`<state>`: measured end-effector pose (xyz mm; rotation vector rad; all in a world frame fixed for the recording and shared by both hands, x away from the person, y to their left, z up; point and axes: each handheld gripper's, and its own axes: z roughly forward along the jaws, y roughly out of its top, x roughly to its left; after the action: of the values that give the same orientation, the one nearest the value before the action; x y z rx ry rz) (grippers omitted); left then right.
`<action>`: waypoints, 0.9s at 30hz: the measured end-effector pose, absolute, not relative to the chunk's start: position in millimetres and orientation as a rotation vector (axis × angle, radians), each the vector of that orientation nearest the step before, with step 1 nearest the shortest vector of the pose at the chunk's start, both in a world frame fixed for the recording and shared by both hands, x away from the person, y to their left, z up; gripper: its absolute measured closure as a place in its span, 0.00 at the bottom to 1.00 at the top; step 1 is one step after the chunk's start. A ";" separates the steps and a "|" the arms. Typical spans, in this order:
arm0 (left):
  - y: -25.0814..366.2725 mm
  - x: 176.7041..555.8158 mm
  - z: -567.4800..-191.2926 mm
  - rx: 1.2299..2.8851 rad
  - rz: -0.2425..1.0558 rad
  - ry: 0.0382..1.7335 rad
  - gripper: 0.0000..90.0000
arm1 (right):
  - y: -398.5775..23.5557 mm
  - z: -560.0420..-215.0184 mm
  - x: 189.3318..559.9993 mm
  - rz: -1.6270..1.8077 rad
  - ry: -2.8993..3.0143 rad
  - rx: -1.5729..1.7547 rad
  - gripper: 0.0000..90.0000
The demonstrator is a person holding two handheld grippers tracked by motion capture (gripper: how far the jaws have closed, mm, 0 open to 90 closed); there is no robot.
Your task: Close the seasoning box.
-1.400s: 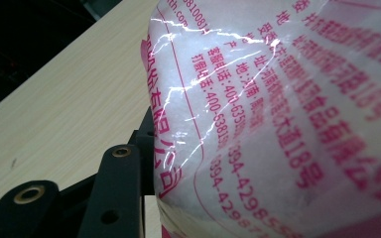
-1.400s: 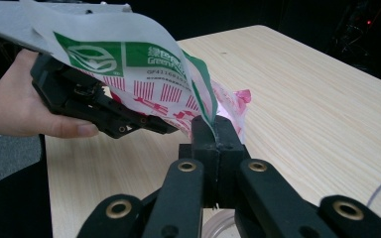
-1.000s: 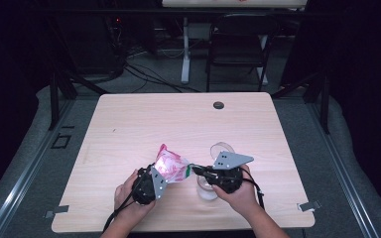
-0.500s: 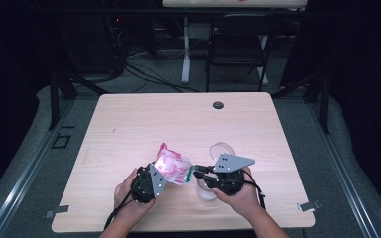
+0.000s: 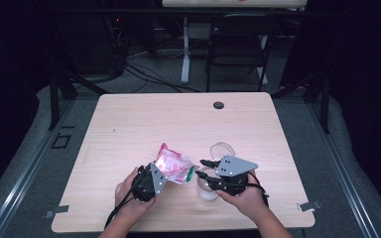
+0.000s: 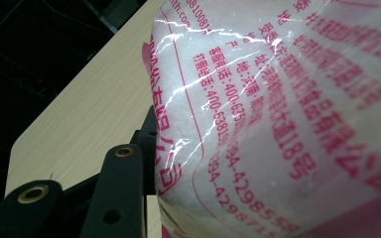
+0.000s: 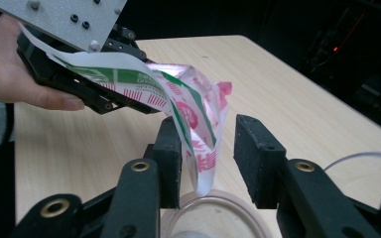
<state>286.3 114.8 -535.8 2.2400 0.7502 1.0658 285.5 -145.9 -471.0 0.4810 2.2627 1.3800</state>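
A clear plastic bag (image 5: 172, 167) with pink and green print, full of white grains, hangs tilted over a clear cup (image 5: 207, 189) near the table's front edge. My left gripper (image 5: 164, 174) is shut on the bag's body; in the left gripper view the bag (image 6: 278, 109) presses against the one showing finger (image 6: 121, 183). My right gripper (image 7: 211, 148) has just been opening. The bag's cut corner (image 7: 201, 158) dangles between its parted jaws, just above the cup's rim (image 7: 218, 208). From above, the right gripper (image 5: 202, 168) points left at the bag.
A round clear lid (image 5: 222, 148) lies on the wooden table (image 5: 178, 119) just behind the right gripper. A cable hole (image 5: 219, 105) sits near the far edge. A dark chair (image 5: 238, 44) and cables stand beyond the table.
The right gripper's jaws have spread apart off the bag's corner. Both hands and the bag have stayed about where they were.
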 end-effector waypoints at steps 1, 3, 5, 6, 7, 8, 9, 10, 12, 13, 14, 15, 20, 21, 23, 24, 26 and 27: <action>114.6 286.2 -535.9 2.241 1.067 0.750 0.65 | -145.2 -470.4 284.8 1.375 2.264 0.466 0.70; 114.4 285.9 -535.9 2.243 1.073 0.746 0.65 | -143.0 -469.7 283.6 1.364 2.270 0.436 0.70; 113.8 285.6 -536.5 2.245 1.067 0.743 0.65 | -140.6 -469.8 282.7 1.358 2.276 0.410 0.70; 113.5 285.4 -536.6 2.246 1.067 0.741 0.65 | -139.6 -469.8 282.3 1.351 2.281 0.402 0.70; 113.1 285.3 -536.9 2.243 1.071 0.739 0.65 | -138.5 -470.1 281.8 1.353 2.281 0.399 0.70; 112.8 285.1 -537.0 2.246 1.074 0.737 0.65 | -137.8 -470.1 281.5 1.348 2.286 0.393 0.70; 112.6 284.9 -536.8 2.254 1.073 0.733 0.65 | -136.9 -470.4 281.2 1.351 2.290 0.388 0.70; 112.3 284.8 -536.9 2.255 1.075 0.731 0.65 | -136.0 -470.7 280.8 1.347 2.291 0.383 0.70; 112.2 284.9 -536.9 2.261 1.074 0.726 0.65 | -134.8 -470.7 280.1 1.344 2.292 0.368 0.70; 112.2 284.9 -536.9 2.262 1.075 0.725 0.65 | -134.4 -470.5 279.6 1.342 2.294 0.363 0.70; 112.3 284.9 -536.9 2.261 1.075 0.725 0.65 | -133.9 -470.3 279.2 1.342 2.289 0.354 0.70; 112.3 284.8 -536.9 2.260 1.075 0.727 0.65 | -133.6 -469.9 278.7 1.342 2.288 0.348 0.70; 112.4 284.6 -536.6 2.259 1.079 0.727 0.65 | -131.9 -468.2 275.9 1.350 2.300 0.319 0.74; 112.4 284.6 -536.6 2.260 1.079 0.726 0.65 | -131.7 -468.4 275.7 1.344 2.304 0.317 0.76; 112.0 284.4 -537.1 2.259 1.088 0.723 0.65 | -131.4 -469.1 275.8 1.342 2.317 0.320 0.80; 111.9 284.4 -537.2 2.261 1.089 0.722 0.65 | -131.4 -469.3 275.8 1.337 2.321 0.320 0.82; 111.8 284.4 -537.2 2.266 1.089 0.720 0.65 | -131.5 -469.7 275.9 1.332 2.332 0.322 0.85; 111.9 284.4 -537.1 2.270 1.091 0.718 0.65 | -131.6 -469.8 276.0 1.329 2.335 0.322 0.86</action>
<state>284.4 111.9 -537.1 2.2697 0.7176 1.0912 276.0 -131.6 -469.8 0.3217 2.3349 1.3292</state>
